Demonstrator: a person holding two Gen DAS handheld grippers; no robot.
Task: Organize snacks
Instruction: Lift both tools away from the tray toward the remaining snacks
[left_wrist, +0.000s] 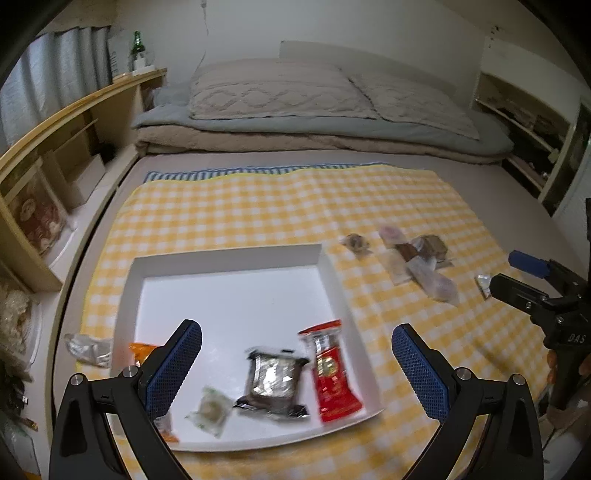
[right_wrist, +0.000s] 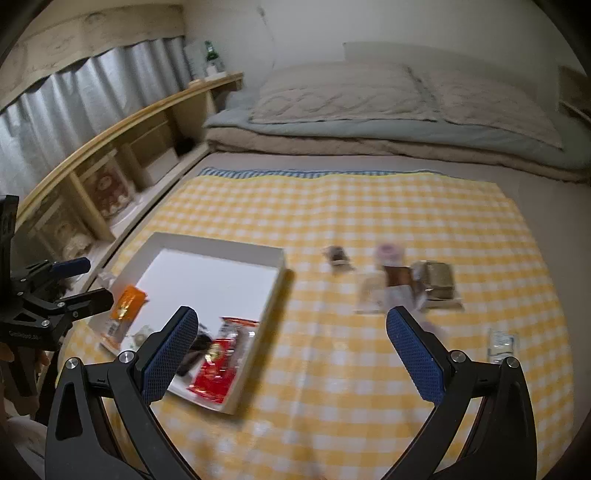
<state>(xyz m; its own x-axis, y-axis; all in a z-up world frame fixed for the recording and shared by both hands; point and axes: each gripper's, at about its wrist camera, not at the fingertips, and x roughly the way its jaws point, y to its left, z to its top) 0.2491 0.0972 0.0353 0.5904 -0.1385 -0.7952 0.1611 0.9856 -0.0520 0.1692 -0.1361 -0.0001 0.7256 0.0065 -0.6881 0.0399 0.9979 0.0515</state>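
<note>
Bed: yellow checked cloth (left_wrist: 258, 206) under white tray (left_wrist: 229, 254).
Left view only: silver wrapper (left_wrist: 88, 349) left of tray.
Left gripper (left_wrist: 295, 363): spread, empty.
Right gripper (right_wrist: 291, 347): spread, empty.

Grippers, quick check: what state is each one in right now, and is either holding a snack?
Left gripper: open, holding nothing, above the white box.
Right gripper: open, holding nothing, above the checked cloth.
</note>
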